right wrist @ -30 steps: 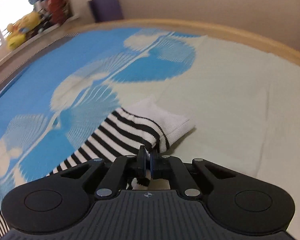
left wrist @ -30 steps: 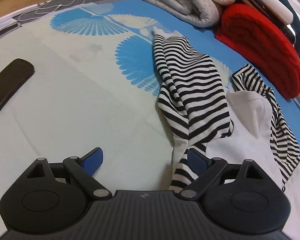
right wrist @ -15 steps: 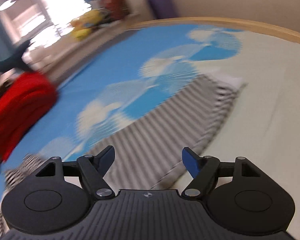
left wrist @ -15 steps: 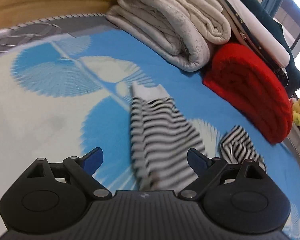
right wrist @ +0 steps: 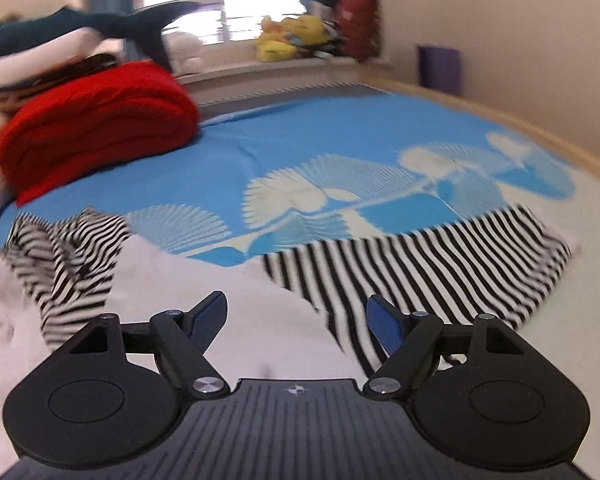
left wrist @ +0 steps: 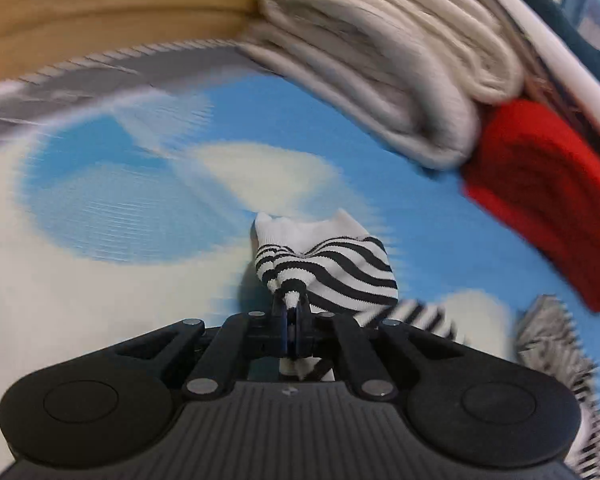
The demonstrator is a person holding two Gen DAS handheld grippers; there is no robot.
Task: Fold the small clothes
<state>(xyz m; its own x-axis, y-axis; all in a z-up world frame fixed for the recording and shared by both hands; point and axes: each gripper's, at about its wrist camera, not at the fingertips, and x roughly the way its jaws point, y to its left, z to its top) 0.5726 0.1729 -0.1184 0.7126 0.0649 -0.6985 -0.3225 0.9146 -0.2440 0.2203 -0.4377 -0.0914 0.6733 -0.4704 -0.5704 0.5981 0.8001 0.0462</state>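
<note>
On bedspread (right wrist: 300, 128), one striped garment (right wrist: 440, 264)

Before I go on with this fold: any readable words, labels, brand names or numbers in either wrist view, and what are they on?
None: no readable text in either view.
Right gripper: a small round crosshair emblem on its body, no letters.
Left gripper: a small mark on its body, too small to read.
Striped garment, red blanket: no tag or print visible.

Both grippers were matte black, each with a ribbed housing bearing a small round emblem, two round side discs and silver pivot screws. The right gripper (right wrist: 296, 314) showed blue finger pads (right wrist: 210, 312); the left gripper (left wrist: 291, 322) had blue-edged fingertips.
</note>
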